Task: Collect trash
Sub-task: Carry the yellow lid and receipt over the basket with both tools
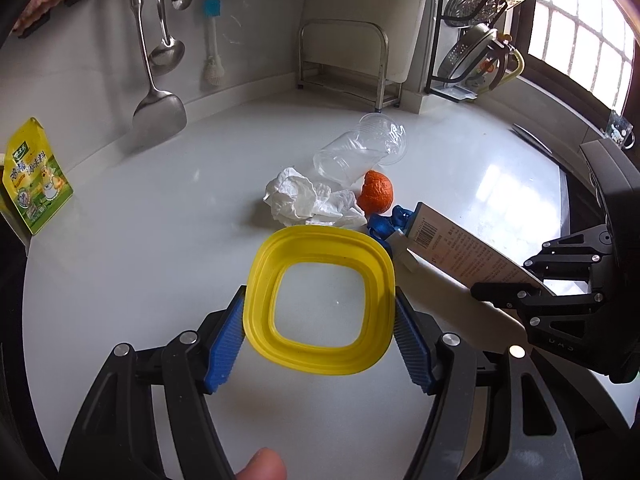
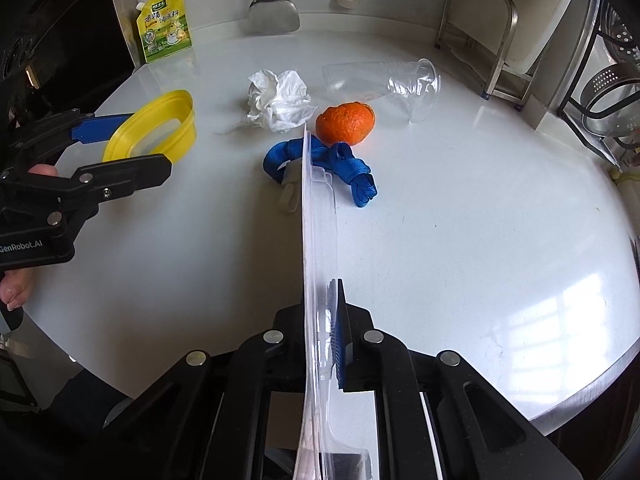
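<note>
Our left gripper [image 1: 320, 336] clamps the yellow square plastic container [image 1: 320, 300]; our right gripper [image 2: 320, 340] pinches flat blister packaging [image 2: 318, 248]. Crumpled tissue [image 2: 280, 100], orange peel [image 2: 346, 122], clear cup [image 2: 384, 82] and blue strap [image 2: 344, 164] remain farther on the white counter [image 2: 480, 220].

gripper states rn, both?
Left gripper: shut on the yellow square plastic bin frame.
Right gripper: shut on the flat clear plastic-and-card blister package.

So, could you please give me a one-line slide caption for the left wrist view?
Left gripper holds a yellow rim above the counter; tissue, orange peel and clear cup lie beyond.
</note>
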Demonstrator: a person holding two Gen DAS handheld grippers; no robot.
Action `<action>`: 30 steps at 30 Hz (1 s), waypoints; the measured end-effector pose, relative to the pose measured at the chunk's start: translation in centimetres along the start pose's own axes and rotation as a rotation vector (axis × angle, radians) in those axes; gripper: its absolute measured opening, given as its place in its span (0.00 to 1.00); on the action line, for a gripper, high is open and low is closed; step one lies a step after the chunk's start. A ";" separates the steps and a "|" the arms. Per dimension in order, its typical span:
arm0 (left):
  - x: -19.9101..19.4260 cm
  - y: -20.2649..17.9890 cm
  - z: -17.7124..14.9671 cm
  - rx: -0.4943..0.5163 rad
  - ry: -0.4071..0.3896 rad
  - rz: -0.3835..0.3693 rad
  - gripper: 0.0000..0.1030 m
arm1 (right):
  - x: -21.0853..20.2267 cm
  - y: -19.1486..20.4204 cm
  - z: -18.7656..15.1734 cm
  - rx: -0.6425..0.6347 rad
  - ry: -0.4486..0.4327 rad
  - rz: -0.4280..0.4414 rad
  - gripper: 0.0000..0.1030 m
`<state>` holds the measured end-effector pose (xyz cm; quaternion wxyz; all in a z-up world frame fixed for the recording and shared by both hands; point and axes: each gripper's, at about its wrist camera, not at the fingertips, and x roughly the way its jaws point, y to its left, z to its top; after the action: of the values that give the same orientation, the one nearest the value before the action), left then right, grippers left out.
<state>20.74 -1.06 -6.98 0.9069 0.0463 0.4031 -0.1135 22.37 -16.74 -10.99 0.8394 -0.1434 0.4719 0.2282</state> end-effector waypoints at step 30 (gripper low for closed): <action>-14.2 -1.6 -2.2 0.078 -0.143 0.024 0.64 | -12.7 4.6 -4.7 -0.001 -0.137 -0.091 0.08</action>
<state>9.55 0.13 2.05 0.9323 0.0781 0.3318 -0.1212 10.84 -18.10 -2.62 0.8791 -0.1492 0.4064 0.1993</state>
